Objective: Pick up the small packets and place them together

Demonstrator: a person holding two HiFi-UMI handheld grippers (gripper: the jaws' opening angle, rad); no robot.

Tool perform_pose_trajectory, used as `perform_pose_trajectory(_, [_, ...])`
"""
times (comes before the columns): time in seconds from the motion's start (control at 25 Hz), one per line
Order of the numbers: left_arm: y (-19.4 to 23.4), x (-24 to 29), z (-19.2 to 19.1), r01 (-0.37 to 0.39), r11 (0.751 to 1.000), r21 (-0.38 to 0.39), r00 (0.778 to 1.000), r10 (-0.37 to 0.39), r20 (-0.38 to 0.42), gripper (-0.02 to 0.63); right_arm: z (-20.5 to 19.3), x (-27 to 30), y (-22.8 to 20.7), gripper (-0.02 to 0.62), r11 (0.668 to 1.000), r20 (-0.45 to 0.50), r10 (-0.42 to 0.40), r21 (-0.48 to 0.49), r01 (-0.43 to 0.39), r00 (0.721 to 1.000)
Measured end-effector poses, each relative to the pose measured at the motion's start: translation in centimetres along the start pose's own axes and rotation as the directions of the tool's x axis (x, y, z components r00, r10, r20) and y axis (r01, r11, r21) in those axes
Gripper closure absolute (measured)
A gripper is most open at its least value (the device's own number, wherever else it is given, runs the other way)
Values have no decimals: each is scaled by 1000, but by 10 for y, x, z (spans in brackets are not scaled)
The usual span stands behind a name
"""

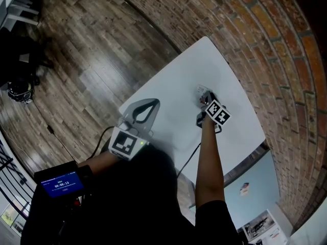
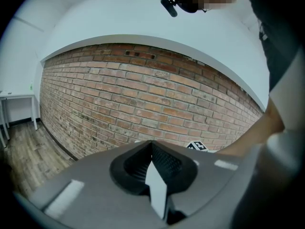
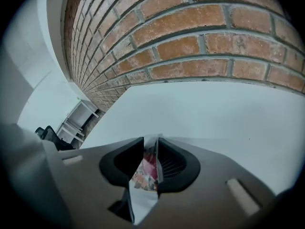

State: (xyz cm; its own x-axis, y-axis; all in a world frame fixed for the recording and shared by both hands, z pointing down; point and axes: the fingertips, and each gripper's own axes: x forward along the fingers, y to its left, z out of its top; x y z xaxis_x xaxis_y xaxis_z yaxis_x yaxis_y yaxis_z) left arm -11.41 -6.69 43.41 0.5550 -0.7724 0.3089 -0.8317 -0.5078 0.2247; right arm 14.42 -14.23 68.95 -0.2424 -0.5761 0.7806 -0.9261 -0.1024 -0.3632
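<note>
Now: R gripper pinching packet at table; L gripper closed, empty.

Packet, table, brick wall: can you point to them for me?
packet (image 3: 144,174), right gripper view, its colourful middle
table (image 3: 214,113), right gripper view, bare white top
brick wall (image 3: 200,46), right gripper view, one red brick

White table, red-brown brick wall, brown plank floor, silver packet printed red and orange.
</note>
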Motion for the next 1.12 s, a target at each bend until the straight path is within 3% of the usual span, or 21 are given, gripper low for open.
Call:
perform_pose_trajectory(0.52, [-5,-6,-2,-14,1000,-2,1000,14,-18,604,1,-2,4,537,999,-18,34,-9,-34,999])
perform_pose_trajectory(0.76, [-7,-6,-2,-7,1000,-10,1000,7,-10,605,11,-19,9,571,997,71,44,54,-47,997])
perform_pose_trajectory(0.92, [-15,-4,0,21,1000,3,1000,-21,-2,604,20,-42,14,572,996,144,62,62,-71,988])
perform_pose_trajectory(1.12, [-27,-3,4,63,998,15,998,-63,5,605,16,-73,4,572,987,206,46,140,-76,977])
